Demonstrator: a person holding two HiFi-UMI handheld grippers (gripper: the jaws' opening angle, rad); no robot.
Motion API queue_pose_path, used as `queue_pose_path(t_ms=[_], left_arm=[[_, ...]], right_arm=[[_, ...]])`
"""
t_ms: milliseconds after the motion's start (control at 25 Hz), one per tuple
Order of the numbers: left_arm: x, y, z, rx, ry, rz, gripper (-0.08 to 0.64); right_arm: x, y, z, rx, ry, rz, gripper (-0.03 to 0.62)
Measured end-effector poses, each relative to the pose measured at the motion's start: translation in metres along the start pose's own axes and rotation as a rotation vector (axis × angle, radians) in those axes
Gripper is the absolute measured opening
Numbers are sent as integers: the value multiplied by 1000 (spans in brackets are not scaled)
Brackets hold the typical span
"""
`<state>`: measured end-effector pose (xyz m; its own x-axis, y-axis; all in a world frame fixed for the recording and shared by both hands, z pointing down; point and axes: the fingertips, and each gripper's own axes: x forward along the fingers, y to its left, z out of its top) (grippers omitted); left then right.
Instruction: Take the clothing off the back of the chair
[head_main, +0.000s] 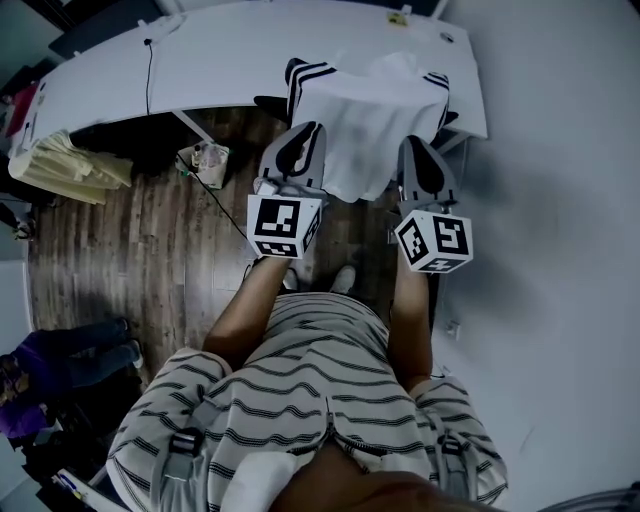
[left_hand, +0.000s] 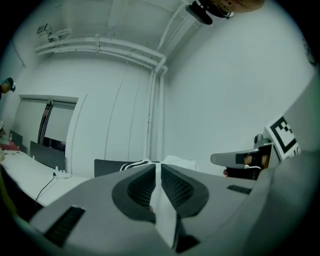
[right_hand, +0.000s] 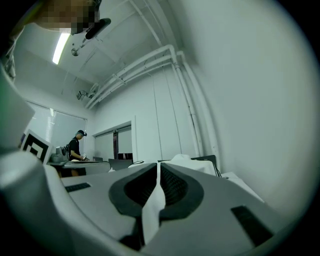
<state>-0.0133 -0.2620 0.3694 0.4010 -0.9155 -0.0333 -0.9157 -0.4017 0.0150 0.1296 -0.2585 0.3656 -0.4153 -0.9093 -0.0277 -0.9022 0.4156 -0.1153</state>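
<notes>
white clothing, left gripper, right gripper level

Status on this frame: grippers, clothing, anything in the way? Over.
Left gripper shut on shirt. Right gripper shut on it too. Shirt spread between them, covering the chair. Nothing blocking.

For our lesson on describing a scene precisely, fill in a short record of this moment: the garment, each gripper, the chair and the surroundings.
garment: white top with black-striped sleeves, spread between the chair and the grippers
left gripper: shut on the top's near edge
right gripper: shut on the same edge
chair: dark, mostly hidden under the top
surroundings: white desk behind the chair, wooden floor
task stage: top gripped, far end not yet clear of the chair
</notes>
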Motion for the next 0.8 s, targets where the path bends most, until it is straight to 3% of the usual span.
queue_pose_path(t_ms=[160,280,800], left_arm=[[8,4,-6,0,13,28,33],[14,6,-11,0,28,33,89],[38,27,-30,6,81,107,202]], right_arm=[[8,-9,-7,24,19,27,88],[13,-16,-13,33,35,29,121],[37,-61,-32,14,119,-6,276]])
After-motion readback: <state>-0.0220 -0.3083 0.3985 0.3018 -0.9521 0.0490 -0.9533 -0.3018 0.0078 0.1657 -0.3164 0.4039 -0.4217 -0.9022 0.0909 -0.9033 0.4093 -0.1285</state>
